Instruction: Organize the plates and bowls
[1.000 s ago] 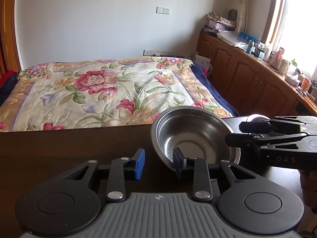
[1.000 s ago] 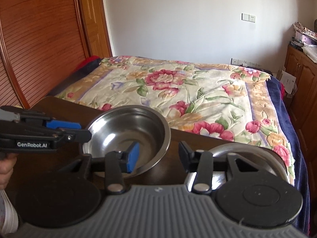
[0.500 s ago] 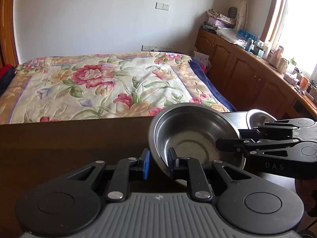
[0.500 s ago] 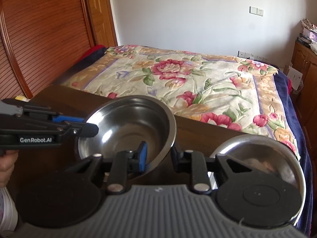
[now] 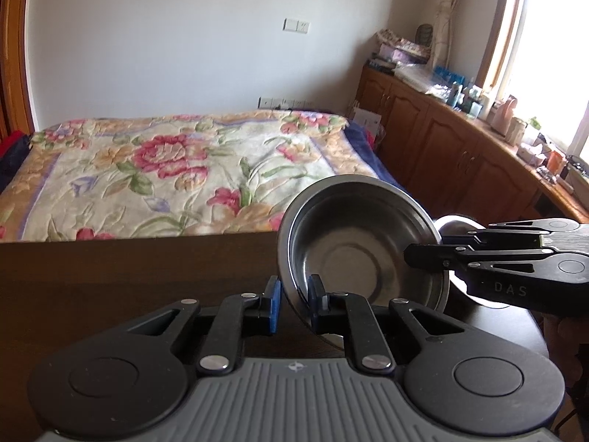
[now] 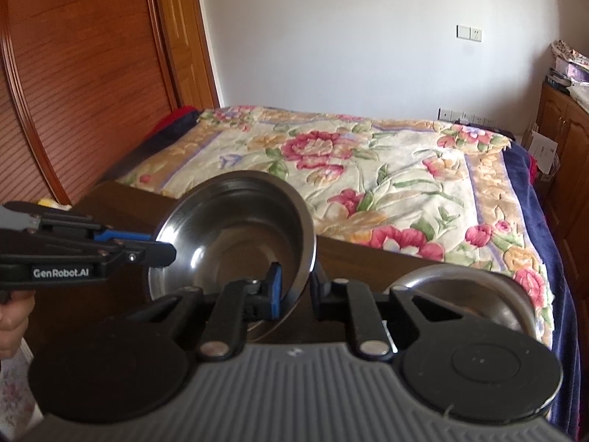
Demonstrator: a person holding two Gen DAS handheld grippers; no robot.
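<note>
A steel bowl [image 5: 353,254] [image 6: 235,235] hangs tilted above the dark wooden table [image 5: 110,276] [image 6: 368,261], held from both sides. My left gripper [image 5: 294,296] is shut on the bowl's near-left rim, one pad inside and one outside. My right gripper [image 6: 296,283] is shut on the opposite rim; in the left wrist view it comes in from the right as the right gripper [image 5: 423,258]. In the right wrist view the left gripper [image 6: 162,250] shows at the bowl's left edge. A second steel bowl [image 6: 460,287] [image 5: 452,223] rests on the table at the right, partly hidden.
A bed with a floral quilt [image 5: 165,169] [image 6: 368,169] lies just past the table's far edge. Wooden cabinets [image 5: 460,154] with a cluttered top line the right wall under a window. A slatted wooden door [image 6: 73,92] stands left. A person's hand [image 6: 11,320] holds the left gripper.
Both grippers went from open to shut on the bowl's rim. The bowl has come up off the table and tipped from nearly flat to steeply tilted.
</note>
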